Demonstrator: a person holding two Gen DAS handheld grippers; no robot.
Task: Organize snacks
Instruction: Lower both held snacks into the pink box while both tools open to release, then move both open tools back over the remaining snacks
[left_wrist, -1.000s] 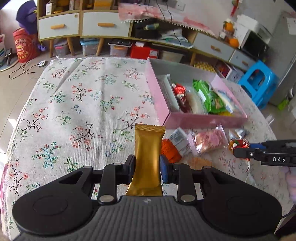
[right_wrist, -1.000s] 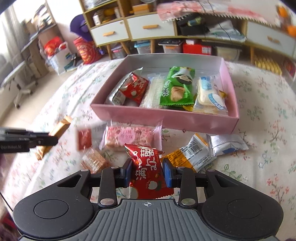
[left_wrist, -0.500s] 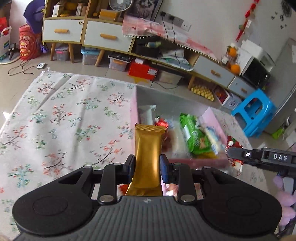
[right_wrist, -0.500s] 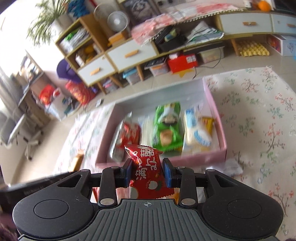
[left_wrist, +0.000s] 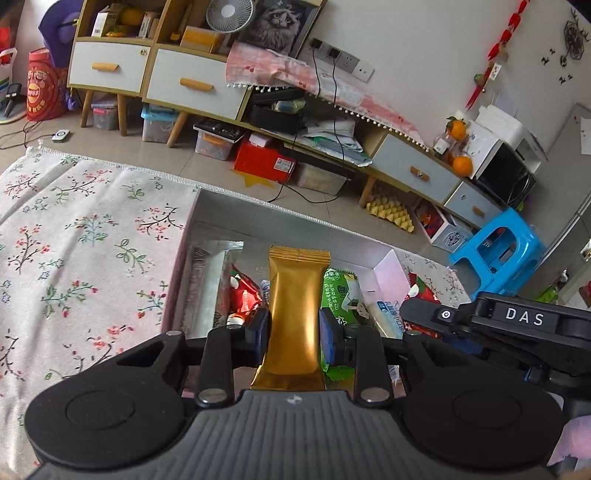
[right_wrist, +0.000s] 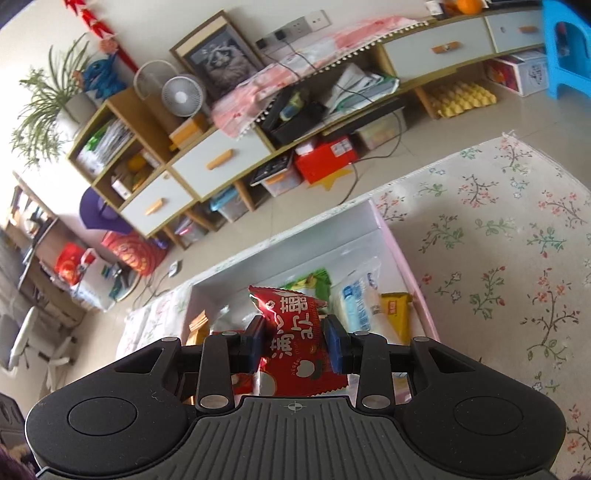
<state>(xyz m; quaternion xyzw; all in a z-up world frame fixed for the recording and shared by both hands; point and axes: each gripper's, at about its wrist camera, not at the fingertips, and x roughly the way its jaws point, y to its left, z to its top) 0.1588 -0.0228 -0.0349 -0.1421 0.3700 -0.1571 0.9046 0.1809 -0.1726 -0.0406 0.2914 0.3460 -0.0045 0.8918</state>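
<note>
The left gripper (left_wrist: 294, 328) clamps a gold foil snack bar (left_wrist: 295, 317) above the pink cardboard box (left_wrist: 388, 266), whose far strip is bare. The right gripper (right_wrist: 294, 345) grips a red printed snack packet (right_wrist: 295, 339) over the box's near edge, with flowered tablecloth (right_wrist: 498, 258) open to its right.

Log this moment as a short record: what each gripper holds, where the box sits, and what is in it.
left gripper: shut on gold packet
right gripper: shut on red packet
pink box: on floral cloth, open
box contents: green packet, silver packet, blue-white packet, yellow packet
</note>
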